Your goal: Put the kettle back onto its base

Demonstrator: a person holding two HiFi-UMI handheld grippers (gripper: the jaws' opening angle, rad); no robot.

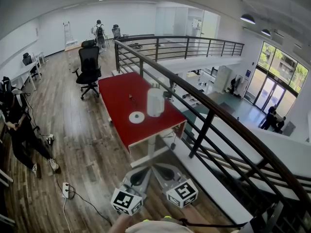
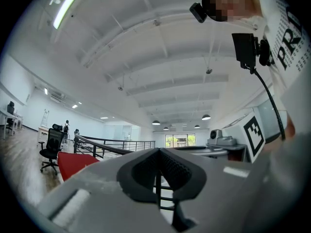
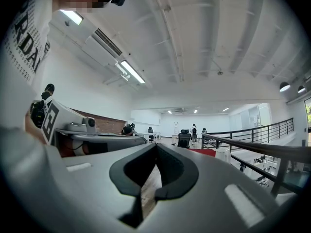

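Kettle: the kettle [image 1: 155,102] is white and stands upright on the red tabletop [image 1: 116,96], near the railing-side edge. It is too far off for me to make out a handle or spout.
Base: the base [image 1: 136,117] is a pale disc just beside the kettle, apart from it and bare.
Handling: I expect a stiff, smooth shell, heavier if it holds water, so it could slip or swing. I'd take it by the handle once I find it and keep it upright.
Left claw: the left claw [image 1: 137,177] is closed on nothing, low by my body and well apart from the tabletop.
Right claw: the right claw [image 1: 168,173] is also closed and empty, beside the left claw.
Surroundings: a black railing [image 1: 204,108] runs along the tabletop's right, and a chair [image 1: 89,67] stands beyond its far end.
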